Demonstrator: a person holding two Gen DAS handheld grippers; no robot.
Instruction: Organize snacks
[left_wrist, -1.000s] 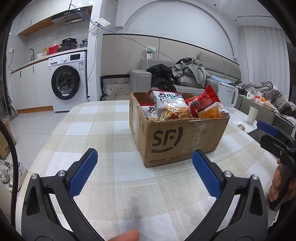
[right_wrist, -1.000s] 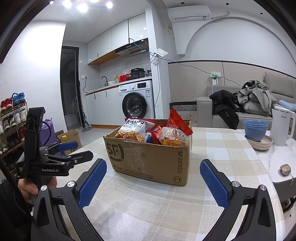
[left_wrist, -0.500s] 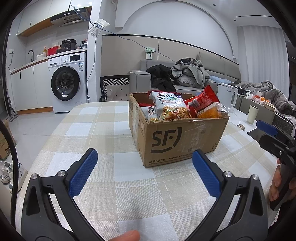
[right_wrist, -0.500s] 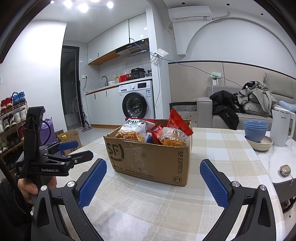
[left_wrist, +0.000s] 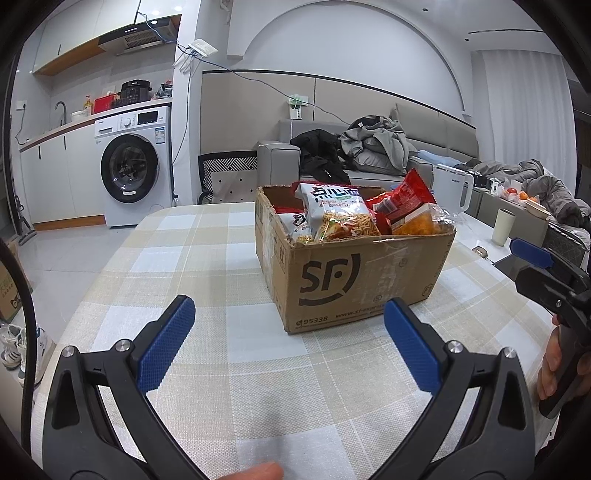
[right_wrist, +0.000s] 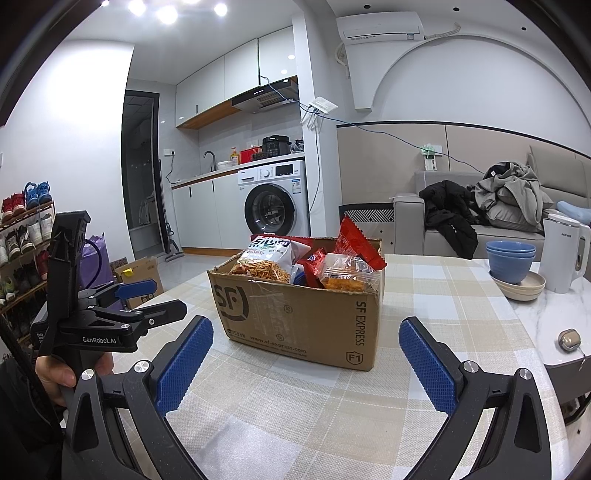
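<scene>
Nothing moves since earlier; our left gripper (left_wrist: 284, 339) and right gripper (right_wrist: 306, 358) hover spread, empty, near the cardboard box (left_wrist: 354, 273) mid-table, snack bags (left_wrist: 340, 218) heaped inside. Sorted or unsorted, unclear.

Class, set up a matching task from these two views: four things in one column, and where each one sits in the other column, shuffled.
Things:
1. noodle snack bag
2. blue bowls
3. pressure cooker
4. dark jacket

Places:
A. on the sofa
B. on top of the washing machine
C. in the cardboard box
D. stacked on a beige plate beside the white kettle

Pairs: 1-C, 2-D, 3-B, 4-A
</scene>
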